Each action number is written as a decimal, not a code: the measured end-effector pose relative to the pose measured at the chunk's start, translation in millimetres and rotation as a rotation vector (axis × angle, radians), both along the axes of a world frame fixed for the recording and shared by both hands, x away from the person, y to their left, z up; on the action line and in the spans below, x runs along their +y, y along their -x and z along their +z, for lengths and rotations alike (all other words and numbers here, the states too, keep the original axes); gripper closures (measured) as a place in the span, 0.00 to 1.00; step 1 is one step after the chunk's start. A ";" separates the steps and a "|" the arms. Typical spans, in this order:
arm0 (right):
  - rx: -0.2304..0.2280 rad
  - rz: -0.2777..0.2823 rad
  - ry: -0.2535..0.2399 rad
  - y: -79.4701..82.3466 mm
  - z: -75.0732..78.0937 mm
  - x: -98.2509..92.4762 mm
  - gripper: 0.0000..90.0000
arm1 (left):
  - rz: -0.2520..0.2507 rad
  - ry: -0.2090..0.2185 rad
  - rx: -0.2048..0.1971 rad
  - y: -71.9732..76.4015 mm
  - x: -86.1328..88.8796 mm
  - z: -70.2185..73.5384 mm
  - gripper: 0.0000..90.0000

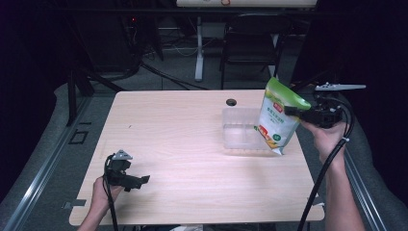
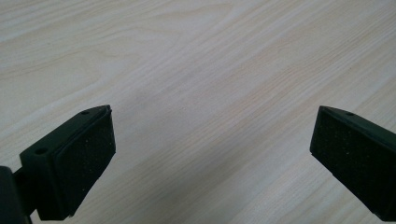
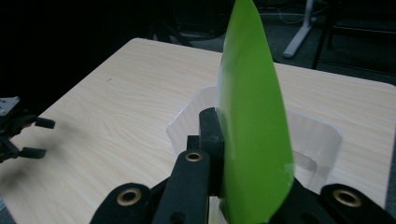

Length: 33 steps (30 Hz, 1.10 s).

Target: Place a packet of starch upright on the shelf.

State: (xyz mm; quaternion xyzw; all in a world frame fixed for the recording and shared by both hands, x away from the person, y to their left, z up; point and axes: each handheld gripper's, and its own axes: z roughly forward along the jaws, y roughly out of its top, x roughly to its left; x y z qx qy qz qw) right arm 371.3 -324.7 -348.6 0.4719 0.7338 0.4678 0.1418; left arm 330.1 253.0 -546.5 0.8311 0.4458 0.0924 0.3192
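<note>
Over the right side of the table (image 1: 183, 144), the right gripper (image 1: 294, 112) has its jaws clamped on the upper part of a green and white pouch (image 1: 278, 118), which hangs tilted, its bottom corner just at the near right edge of a clear plastic box (image 1: 239, 132). Seen along the right gripper's own jaws, the pouch (image 3: 252, 116) stands edge-on, pinched tight, with the box (image 3: 317, 140) behind it. Near the table's front left corner, the left gripper (image 1: 139, 181) rests low, its jaws spread wide over bare wood with nothing between them.
</note>
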 end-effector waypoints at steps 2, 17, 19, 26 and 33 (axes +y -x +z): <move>-0.002 -0.018 -0.006 -3.0 0.0 -1.5 1.00 | -0.003 0.001 0.008 -0.1 0.6 0.7 0.00; 0.011 -0.102 -0.019 -24.9 -6.4 -8.2 1.00 | -0.002 0.002 0.005 0.0 0.7 0.8 0.00; 0.009 -0.118 -0.009 -27.8 -8.0 -7.1 1.00 | -0.002 0.002 0.006 -0.3 1.0 0.6 0.00; 0.011 -0.150 -0.014 -35.4 -12.8 -7.3 1.00 | 0.005 0.005 0.003 -0.2 1.0 0.0 0.00; 0.008 -0.191 -0.008 -41.2 -15.1 -4.5 1.00 | -0.001 0.003 0.006 0.1 1.2 0.7 0.00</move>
